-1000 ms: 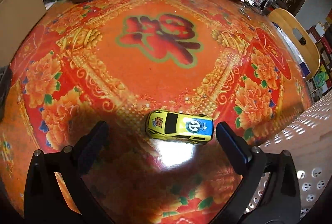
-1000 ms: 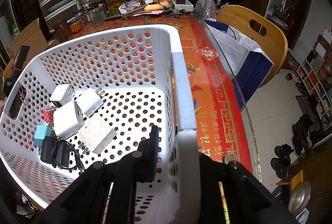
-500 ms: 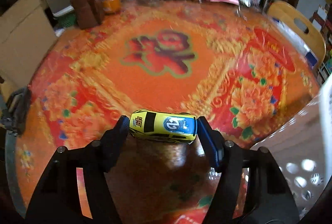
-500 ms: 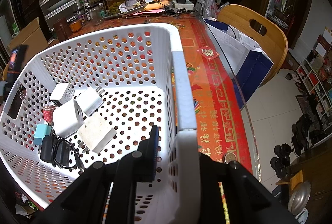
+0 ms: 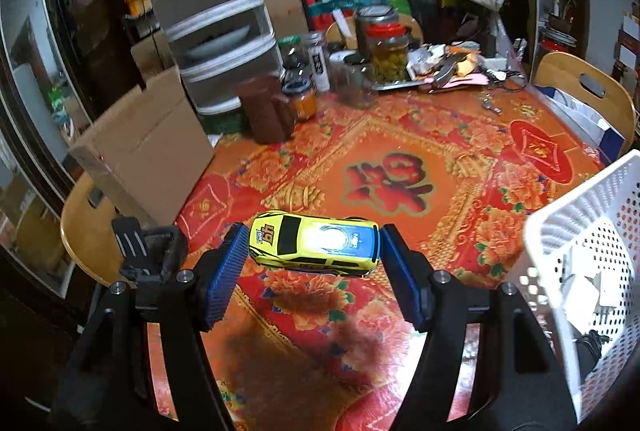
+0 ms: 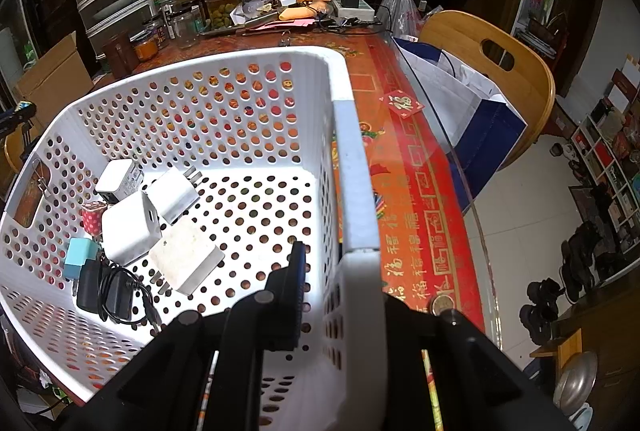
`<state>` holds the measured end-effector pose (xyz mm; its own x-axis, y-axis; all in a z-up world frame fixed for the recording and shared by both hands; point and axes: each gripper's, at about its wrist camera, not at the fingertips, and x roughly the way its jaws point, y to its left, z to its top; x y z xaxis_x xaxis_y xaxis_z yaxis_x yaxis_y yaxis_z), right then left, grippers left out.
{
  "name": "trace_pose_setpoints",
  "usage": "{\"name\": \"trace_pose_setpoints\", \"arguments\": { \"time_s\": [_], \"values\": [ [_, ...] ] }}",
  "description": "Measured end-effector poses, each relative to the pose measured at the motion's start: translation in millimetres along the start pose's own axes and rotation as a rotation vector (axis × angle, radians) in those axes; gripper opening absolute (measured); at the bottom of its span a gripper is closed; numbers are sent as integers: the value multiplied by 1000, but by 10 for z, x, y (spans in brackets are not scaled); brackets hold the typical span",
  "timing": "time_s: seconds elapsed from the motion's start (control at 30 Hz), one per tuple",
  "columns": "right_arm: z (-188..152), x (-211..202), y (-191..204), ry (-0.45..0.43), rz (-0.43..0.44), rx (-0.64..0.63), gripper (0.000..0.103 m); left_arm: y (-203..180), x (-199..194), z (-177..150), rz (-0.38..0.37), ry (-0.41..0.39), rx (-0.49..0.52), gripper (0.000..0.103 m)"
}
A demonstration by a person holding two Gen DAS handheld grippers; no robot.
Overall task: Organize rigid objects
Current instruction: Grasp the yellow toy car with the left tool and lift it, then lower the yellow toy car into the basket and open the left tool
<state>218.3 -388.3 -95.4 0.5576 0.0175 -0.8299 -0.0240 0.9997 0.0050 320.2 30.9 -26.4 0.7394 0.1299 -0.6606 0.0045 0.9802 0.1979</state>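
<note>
Left wrist view: left fingers point(image 5: 314, 255) pinch the toy car point(image 5: 314, 244) by its ends; it could slip. Right fingers point(image 6: 340, 295) clamp the basket point(image 6: 352, 167) wall.

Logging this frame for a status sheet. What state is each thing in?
toy car: lifted, clamped lengthwise in left gripper.
white basket: upright on the table, wall pinched by right gripper.
chargers: lying loose in the basket.
pickle jar: lidded, upright.

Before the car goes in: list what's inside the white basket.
White basket holds four white chargers, a blue plug, a black adapter with cable and a red dotted item, partly covered.
</note>
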Motion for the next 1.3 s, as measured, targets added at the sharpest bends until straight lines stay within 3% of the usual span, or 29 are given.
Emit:
{"name": "trace_pose_setpoints", "arguments": {
  "time_s": [0.23,0.5,0.77,0.97,1.3],
  "values": [
    [3,-11,5,-1,2,-3,14,-303,-474,33,-35,-61,52,65],
    [3,-11,7,-1,1,-3,14,-907,-861,1,-84,-98,165,65],
    [2,-12,7,-1,1,-4,14,-1418,-974,2,-154,-63,227,65],
    [2,-11,7,-1,1,-2,14,-2064,-832,-58,-276,116,334,65],
    [2,-11,7,0,1,-3,14,-3002,-434,-351,-362,385,487,65]
  ]
}}
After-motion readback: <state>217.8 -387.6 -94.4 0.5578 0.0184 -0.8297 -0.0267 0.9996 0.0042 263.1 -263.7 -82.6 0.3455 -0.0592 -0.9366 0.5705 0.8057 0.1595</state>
